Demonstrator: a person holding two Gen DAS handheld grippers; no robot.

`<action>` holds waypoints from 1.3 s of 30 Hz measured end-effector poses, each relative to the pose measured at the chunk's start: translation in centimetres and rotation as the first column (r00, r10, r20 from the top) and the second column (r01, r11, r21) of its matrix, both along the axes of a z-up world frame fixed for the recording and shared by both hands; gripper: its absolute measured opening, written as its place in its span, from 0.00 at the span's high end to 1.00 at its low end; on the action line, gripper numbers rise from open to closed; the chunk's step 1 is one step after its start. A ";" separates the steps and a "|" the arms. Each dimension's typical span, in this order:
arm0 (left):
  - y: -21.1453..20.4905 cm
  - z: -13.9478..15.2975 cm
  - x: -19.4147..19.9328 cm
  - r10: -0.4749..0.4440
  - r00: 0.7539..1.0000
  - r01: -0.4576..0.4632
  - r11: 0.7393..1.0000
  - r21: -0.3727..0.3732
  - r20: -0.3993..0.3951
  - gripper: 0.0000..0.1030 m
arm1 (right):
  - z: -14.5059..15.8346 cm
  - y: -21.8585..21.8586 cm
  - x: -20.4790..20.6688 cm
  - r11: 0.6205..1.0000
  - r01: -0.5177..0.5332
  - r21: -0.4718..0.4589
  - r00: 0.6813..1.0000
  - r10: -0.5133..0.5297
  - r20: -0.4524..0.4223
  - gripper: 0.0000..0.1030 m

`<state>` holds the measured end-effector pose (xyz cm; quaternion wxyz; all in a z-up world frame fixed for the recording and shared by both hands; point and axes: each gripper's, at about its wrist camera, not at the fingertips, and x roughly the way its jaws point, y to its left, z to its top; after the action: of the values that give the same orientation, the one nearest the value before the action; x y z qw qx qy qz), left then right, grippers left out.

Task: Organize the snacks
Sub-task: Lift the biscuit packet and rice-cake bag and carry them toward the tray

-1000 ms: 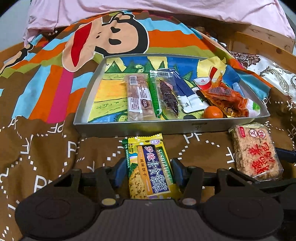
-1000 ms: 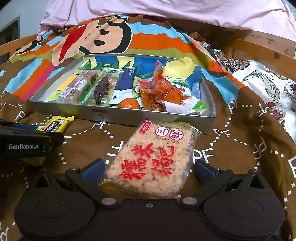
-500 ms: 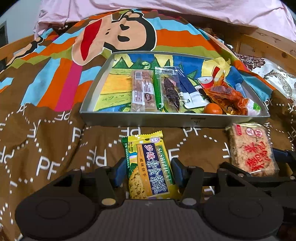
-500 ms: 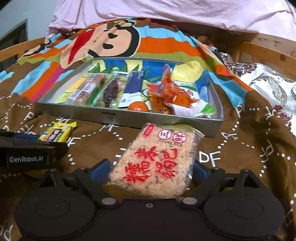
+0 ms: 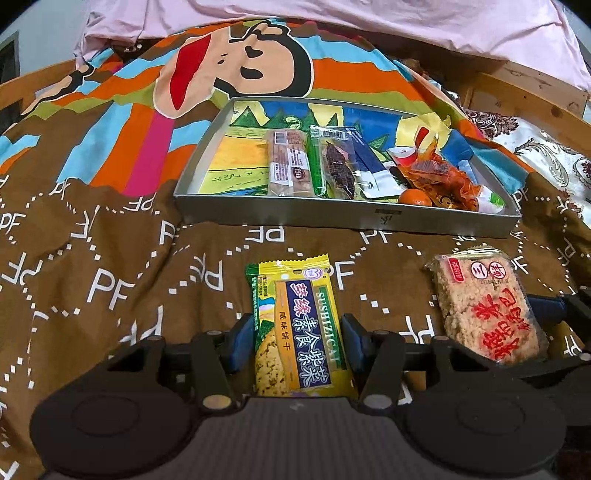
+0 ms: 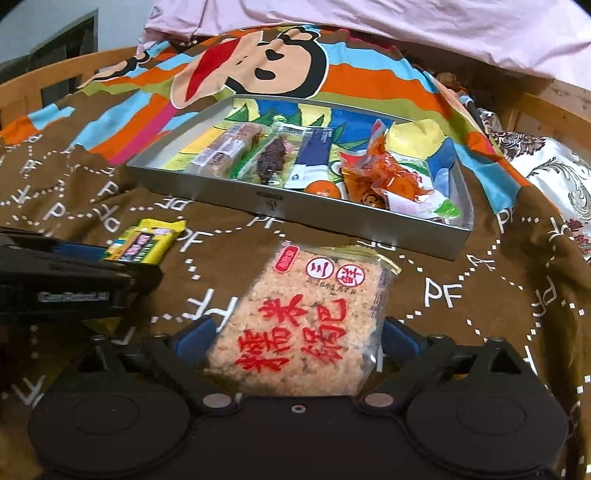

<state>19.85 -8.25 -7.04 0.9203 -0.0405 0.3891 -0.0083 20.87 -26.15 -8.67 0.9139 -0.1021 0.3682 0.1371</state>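
Note:
My left gripper [image 5: 295, 339] is shut on a yellow biscuit packet [image 5: 297, 325] with blue lettering and holds it above the brown blanket. My right gripper [image 6: 295, 339] is shut on a clear rice cake packet [image 6: 303, 321] with red characters. Each packet also shows in the other view, the rice cake [image 5: 487, 310] at the right and the biscuit packet [image 6: 144, 242] at the left. A shallow metal tray [image 5: 332, 218] lies ahead with several snacks: a long brown bar [image 5: 288, 162], a dark dried snack in a green-edged pack [image 5: 334, 164], a small orange [image 5: 415, 197] and orange wrappers [image 5: 439, 177].
The tray [image 6: 295, 210] sits on a bed with a brown "PF" blanket and a striped cartoon-monkey cover [image 5: 240, 66]. A pink pillow [image 5: 332, 18] lies at the back. A wooden bed frame [image 5: 517, 88] and a floral cloth [image 5: 554, 155] are at the right.
Both grippers have pulled back and risen from the tray with their packets held; the tray now looks farther away and more blanket shows in front.

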 end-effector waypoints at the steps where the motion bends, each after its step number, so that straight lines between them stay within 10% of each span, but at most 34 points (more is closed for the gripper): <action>1: 0.0 0.0 0.0 -0.002 1.000 0.002 1.000 -0.003 0.001 0.47 | -0.2 -0.1 0.2 1.000 0.005 0.001 1.000 -0.005 0.001 0.02; 7: -0.2 -0.2 -0.2 -0.006 1.000 0.006 1.000 0.010 0.005 0.47 | -0.1 0.4 -0.2 1.000 0.007 0.000 1.000 -0.007 0.030 0.15; 39: 0.2 2.9 -5.6 0.055 0.998 -0.055 0.997 -0.047 0.008 0.50 | 3.6 0.5 -4.4 0.992 -0.077 -0.098 0.974 0.096 0.208 0.15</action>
<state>14.27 -8.08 -4.09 0.9208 -0.0726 0.3832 0.0077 16.45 -25.69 -5.10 0.9356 -0.1728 0.2697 0.1485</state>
